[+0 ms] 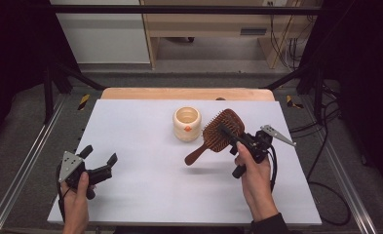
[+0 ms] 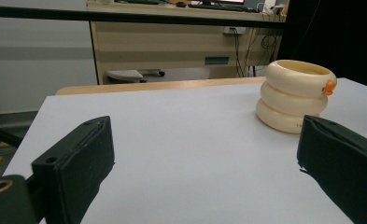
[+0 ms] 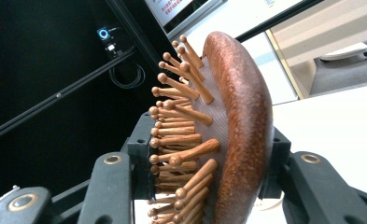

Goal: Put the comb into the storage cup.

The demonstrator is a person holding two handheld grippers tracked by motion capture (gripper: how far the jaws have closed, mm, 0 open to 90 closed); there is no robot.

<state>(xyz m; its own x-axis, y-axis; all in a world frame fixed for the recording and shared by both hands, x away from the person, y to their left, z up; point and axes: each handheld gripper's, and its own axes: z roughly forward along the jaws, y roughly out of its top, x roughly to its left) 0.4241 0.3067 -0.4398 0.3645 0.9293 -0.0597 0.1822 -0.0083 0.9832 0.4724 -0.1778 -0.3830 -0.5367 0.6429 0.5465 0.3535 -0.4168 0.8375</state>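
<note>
A brown wooden hairbrush (image 1: 218,134) hangs above the white table, its handle pointing down-left and its bristles facing up. My right gripper (image 1: 235,139) is shut on the brush head; in the right gripper view the head (image 3: 237,135) sits edge-on between the two black jaws, wooden bristles (image 3: 181,140) to the left. A cream ribbed cup (image 1: 187,123) with a small orange mark stands mid-table, just left of the brush. My left gripper (image 1: 101,158) hovers at the table's left front, open and holding nothing. The left gripper view has the cup (image 2: 295,95) ahead to the right.
The white tabletop (image 1: 145,146) lies on a wooden board whose far edge (image 1: 186,93) shows behind it. Metal rails (image 1: 28,161) run along both sides. Cables (image 1: 320,131) trail off the right. A wooden cabinet (image 1: 213,24) stands beyond the table.
</note>
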